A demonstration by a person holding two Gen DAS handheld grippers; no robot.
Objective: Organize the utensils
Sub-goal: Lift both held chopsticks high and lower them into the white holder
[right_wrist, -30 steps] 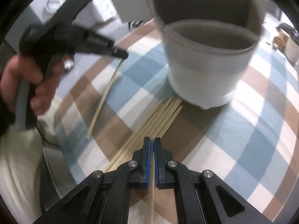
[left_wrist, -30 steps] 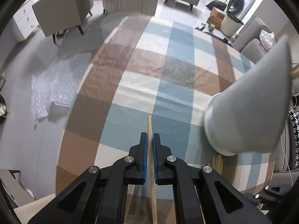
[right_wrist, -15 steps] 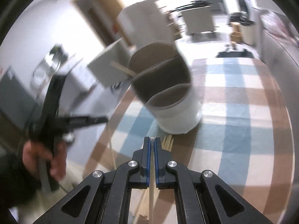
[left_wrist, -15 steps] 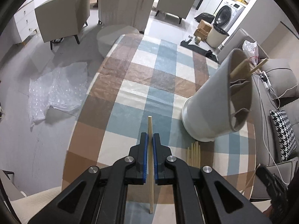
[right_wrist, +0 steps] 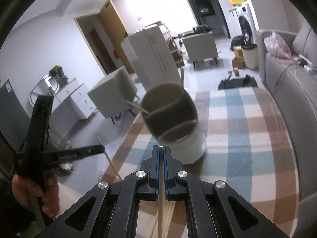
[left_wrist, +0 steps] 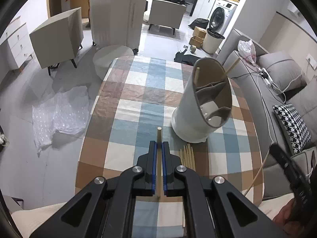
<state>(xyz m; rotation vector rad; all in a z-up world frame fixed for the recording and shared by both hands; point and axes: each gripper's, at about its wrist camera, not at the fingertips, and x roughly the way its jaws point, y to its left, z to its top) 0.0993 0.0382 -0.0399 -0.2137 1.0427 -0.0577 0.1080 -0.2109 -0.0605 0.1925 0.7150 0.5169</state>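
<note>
A white divided utensil holder [left_wrist: 200,107] [right_wrist: 176,127] stands on the checked tablecloth and has two wooden chopsticks [left_wrist: 230,67] leaning in its far compartment. My left gripper [left_wrist: 158,144] is shut on a wooden chopstick [left_wrist: 158,132], held above the cloth to the left of the holder. My right gripper [right_wrist: 162,148] is shut on another chopstick [right_wrist: 161,204], its tip just in front of the holder's near rim. Several loose chopsticks [left_wrist: 188,156] lie on the cloth by the holder's base. In the right wrist view the left gripper [right_wrist: 99,149] with its chopstick [right_wrist: 109,158] appears at the left, held by a hand [right_wrist: 45,196].
The table [left_wrist: 138,91] has a blue, brown and white checked cloth. A grey sofa [left_wrist: 277,83] with a houndstooth pillow [left_wrist: 293,127] runs along the right. On the floor at left lie bubble wrap [left_wrist: 61,111], a round stool [left_wrist: 113,59] and an armchair [left_wrist: 57,37].
Both grippers have risen with their chopsticks. The right gripper has tilted up from the pile on the cloth to face the holder's opening. The holder now looks farther off in the left wrist view.
</note>
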